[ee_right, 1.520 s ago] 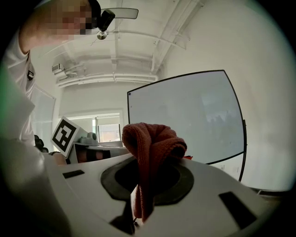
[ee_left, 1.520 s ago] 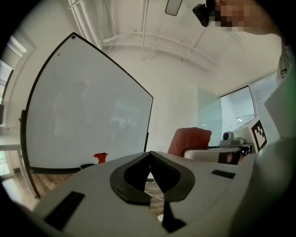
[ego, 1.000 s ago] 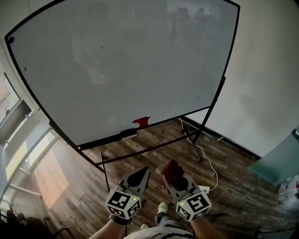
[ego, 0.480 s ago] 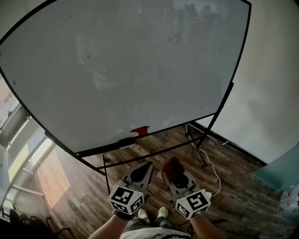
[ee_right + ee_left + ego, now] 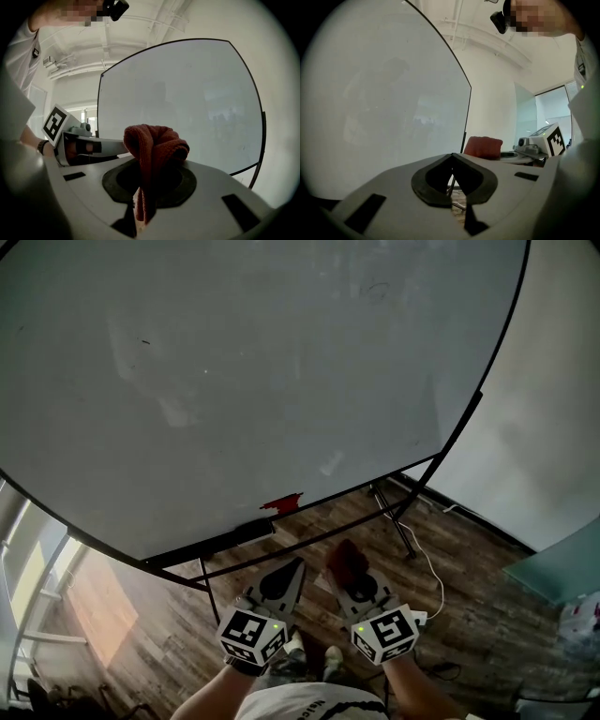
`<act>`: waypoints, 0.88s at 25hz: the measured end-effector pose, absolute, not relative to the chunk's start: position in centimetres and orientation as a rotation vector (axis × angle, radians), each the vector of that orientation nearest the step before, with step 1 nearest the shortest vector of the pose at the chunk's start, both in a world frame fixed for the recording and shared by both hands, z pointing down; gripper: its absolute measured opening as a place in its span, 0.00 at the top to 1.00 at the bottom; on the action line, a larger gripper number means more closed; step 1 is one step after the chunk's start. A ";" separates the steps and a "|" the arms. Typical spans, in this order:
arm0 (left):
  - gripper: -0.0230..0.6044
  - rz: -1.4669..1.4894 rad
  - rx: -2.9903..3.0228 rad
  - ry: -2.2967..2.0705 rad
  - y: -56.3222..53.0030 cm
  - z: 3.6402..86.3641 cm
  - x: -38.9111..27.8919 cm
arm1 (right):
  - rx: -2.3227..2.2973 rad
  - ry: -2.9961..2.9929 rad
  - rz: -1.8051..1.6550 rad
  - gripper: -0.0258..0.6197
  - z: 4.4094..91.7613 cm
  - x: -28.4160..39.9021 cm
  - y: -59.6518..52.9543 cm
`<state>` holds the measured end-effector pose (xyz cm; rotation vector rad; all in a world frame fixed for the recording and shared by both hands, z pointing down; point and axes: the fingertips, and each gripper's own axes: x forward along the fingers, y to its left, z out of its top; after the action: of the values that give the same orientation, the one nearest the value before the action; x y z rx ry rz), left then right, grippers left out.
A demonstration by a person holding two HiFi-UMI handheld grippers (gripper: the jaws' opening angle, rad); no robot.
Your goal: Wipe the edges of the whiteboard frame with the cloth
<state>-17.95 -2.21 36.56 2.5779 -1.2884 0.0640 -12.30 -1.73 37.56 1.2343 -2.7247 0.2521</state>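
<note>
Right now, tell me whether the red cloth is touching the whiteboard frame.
Apart. The head view shows the red cloth, clamped in the right gripper, with wood floor visible between it and the whiteboard frame.

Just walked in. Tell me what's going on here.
A person stands facing a whiteboard with a gripper in each hand. The right gripper is shut on a bunched red cloth. The left gripper is shut and holds nothing. Both are held low, short of the board's black frame. The cloth is not touching it, so no wiping is under way.
</note>
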 end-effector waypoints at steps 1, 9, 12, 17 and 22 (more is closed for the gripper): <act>0.95 0.067 2.580 -1.280 -2.9 37.0 -18.6 | 1.236 -2.714 0.239 0.87 38.1 -12.9 -2.5; 0.95 0.095 2.571 -1.226 -7.2 40.3 -21.6 | 1.198 -2.658 0.143 0.87 41.7 -16.9 -6.7; 0.95 0.112 2.562 -1.216 -8.4 41.7 -22.0 | 1.132 -2.631 0.088 0.87 43.4 -17.8 -7.7; 0.95 0.133 2.553 -1.232 -10.8 44.3 -22.5 | 1.009 -2.598 -0.052 0.87 47.2 -18.8 -9.8; 0.95 0.146 2.540 -1.274 -13.3 46.6 -23.1 | 0.914 -2.531 -0.187 0.87 51.3 -19.1 -11.8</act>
<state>-23.07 -13.26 46.62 2.5398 -1.2739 0.1461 -19.07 -11.85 51.26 0.9139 -2.5312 -0.1870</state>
